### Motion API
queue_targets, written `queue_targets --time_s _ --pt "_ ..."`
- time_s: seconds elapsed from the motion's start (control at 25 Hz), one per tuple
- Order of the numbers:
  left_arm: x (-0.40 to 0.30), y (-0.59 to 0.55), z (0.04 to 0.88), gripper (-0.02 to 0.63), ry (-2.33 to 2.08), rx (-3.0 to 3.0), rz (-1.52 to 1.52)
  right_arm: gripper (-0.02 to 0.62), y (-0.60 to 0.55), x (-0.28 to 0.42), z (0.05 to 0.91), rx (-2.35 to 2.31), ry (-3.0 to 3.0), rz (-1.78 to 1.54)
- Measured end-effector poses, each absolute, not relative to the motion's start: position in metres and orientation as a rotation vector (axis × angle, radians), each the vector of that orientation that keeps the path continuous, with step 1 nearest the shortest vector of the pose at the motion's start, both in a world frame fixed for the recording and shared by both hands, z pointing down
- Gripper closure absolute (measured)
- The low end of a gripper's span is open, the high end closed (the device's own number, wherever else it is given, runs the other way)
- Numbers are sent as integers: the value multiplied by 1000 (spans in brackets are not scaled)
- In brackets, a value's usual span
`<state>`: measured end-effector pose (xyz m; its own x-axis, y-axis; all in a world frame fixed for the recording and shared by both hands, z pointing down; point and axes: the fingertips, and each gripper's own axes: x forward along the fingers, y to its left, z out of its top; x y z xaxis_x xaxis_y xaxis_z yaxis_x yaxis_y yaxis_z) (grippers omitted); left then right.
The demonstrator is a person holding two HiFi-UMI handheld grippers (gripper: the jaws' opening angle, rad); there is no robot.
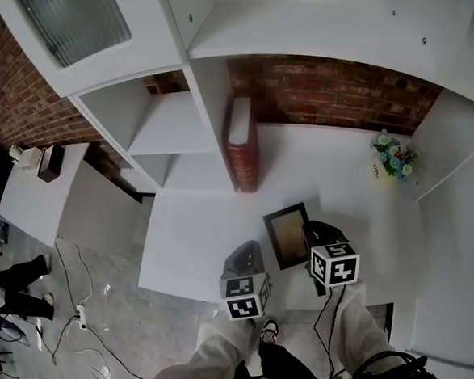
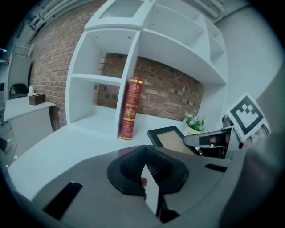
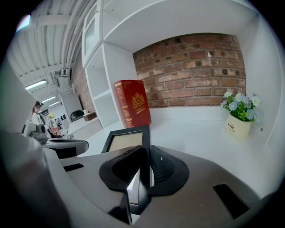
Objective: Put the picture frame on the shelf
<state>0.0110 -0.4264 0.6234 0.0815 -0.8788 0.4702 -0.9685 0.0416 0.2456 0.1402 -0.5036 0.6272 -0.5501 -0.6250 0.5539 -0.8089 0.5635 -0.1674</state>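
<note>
The picture frame (image 1: pixel 287 235), black with a tan panel, is held tilted just above the white counter (image 1: pixel 191 228) near its front edge. My right gripper (image 1: pixel 312 242) is shut on the frame's right edge; in the right gripper view that edge (image 3: pixel 143 142) stands upright between the jaws. In the left gripper view the frame (image 2: pixel 171 139) lies just right of centre, with the right gripper (image 2: pixel 209 140) beside it. My left gripper (image 1: pixel 244 263) hovers left of the frame, apart from it, jaws shut on nothing. The white shelf unit (image 1: pixel 172 124) stands at the back left.
A red book (image 1: pixel 242 144) stands upright against the shelf unit's side panel. A small pot of flowers (image 1: pixel 392 156) sits at the counter's back right, before the brick wall. A side table with a box (image 1: pixel 49 161), people and floor cables (image 1: pixel 76 317) are at left.
</note>
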Motion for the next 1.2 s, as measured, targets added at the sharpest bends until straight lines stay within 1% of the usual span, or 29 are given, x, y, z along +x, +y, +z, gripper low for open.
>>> queue_targets --time_s 0.56,1.04,1.2 --pt "-9 -410 551 607 -1904 1972 145 525 -480 122 544 1267 -2474 462" --pt "-28 -430 458 607 -1852 2212 12 525 -483 121 444 1548 -2479 300" --pt "-30 -437 437 606 -1847 2247 22 525 -478 119 419 1623 -2469 222"
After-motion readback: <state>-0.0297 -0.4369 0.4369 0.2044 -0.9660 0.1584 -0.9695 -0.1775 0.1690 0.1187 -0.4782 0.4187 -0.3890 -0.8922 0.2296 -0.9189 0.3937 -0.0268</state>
